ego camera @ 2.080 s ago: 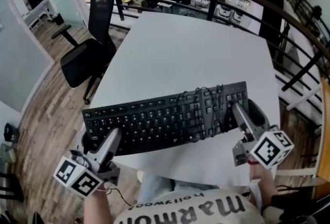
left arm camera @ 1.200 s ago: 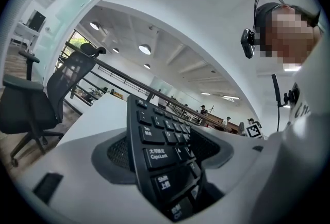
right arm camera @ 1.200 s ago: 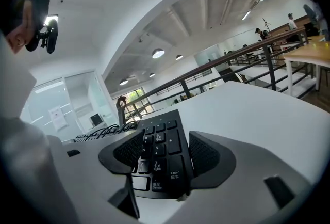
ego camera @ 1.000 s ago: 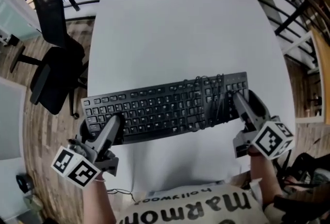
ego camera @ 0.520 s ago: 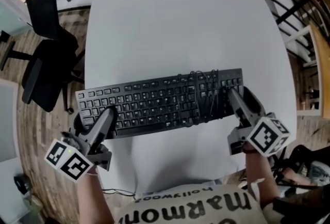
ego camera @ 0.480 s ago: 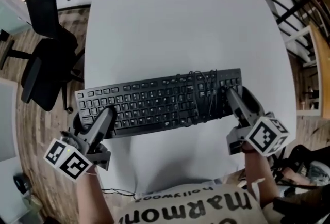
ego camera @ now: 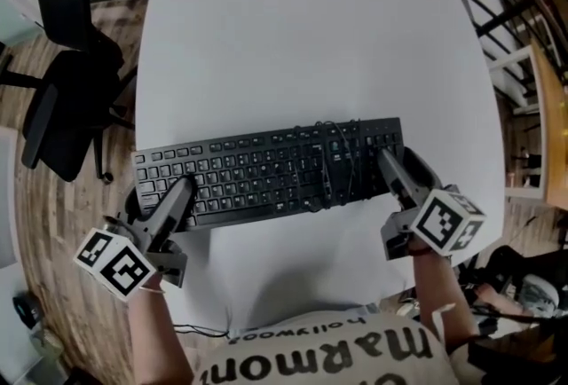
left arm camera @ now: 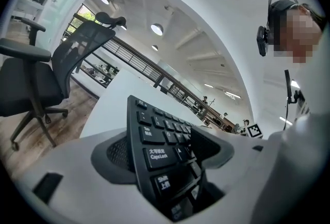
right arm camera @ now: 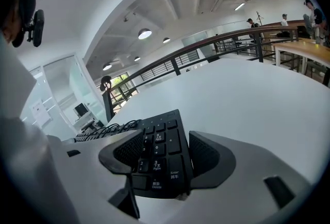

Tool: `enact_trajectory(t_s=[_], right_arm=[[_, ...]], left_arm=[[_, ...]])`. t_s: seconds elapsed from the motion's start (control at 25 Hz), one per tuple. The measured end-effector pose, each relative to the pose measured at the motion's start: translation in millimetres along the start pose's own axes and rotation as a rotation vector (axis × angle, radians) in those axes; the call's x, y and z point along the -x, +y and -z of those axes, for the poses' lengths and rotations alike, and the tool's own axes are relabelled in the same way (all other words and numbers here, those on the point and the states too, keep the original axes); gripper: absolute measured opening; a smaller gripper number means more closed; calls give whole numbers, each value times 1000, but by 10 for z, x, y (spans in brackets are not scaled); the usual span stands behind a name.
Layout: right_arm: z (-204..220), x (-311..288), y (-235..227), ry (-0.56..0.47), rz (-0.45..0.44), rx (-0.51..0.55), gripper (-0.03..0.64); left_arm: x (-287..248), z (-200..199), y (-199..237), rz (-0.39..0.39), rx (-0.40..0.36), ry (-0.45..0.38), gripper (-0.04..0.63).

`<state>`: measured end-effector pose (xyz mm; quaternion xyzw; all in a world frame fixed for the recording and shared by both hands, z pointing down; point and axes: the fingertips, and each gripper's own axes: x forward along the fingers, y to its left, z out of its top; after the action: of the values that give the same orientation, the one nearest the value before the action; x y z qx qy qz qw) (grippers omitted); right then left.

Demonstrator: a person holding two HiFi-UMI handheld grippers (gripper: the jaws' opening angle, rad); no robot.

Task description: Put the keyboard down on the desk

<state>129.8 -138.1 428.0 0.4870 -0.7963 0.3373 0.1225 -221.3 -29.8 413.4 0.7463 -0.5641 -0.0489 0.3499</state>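
A black keyboard [ego camera: 257, 177] lies lengthwise over the near part of the white desk [ego camera: 302, 37], with its cable [ego camera: 342, 157] coiled on its right half. My left gripper [ego camera: 164, 197] is shut on the keyboard's left end; in the left gripper view the keyboard [left arm camera: 154, 132] stands edgewise between the pads [left arm camera: 116, 153] of the left gripper [left arm camera: 164, 152]. My right gripper [ego camera: 399, 170] is shut on the number-pad end, and the right gripper view shows the keyboard [right arm camera: 160, 138] held in the right gripper [right arm camera: 166, 156]. I cannot tell whether the keyboard touches the desk.
A black office chair [ego camera: 58, 99] stands on the wooden floor left of the desk. A dark railing [ego camera: 524, 28] runs along the right side. The person's torso fills the bottom of the head view.
Both grippers keep their hold on the keyboard's ends. The head view has swung further over the desk, and the keyboard sits slightly higher in the picture.
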Motion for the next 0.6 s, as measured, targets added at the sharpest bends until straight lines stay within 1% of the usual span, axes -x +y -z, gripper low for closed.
enact_trajectory(t_s=[0.2, 0.6], right_arm=[[83, 0, -42, 47, 22, -39, 295], [174, -18, -91, 99, 61, -50, 295]], left_arm=[[-32, 12, -1, -10, 22, 56, 318], [-80, 64, 50, -24, 52, 110, 318]])
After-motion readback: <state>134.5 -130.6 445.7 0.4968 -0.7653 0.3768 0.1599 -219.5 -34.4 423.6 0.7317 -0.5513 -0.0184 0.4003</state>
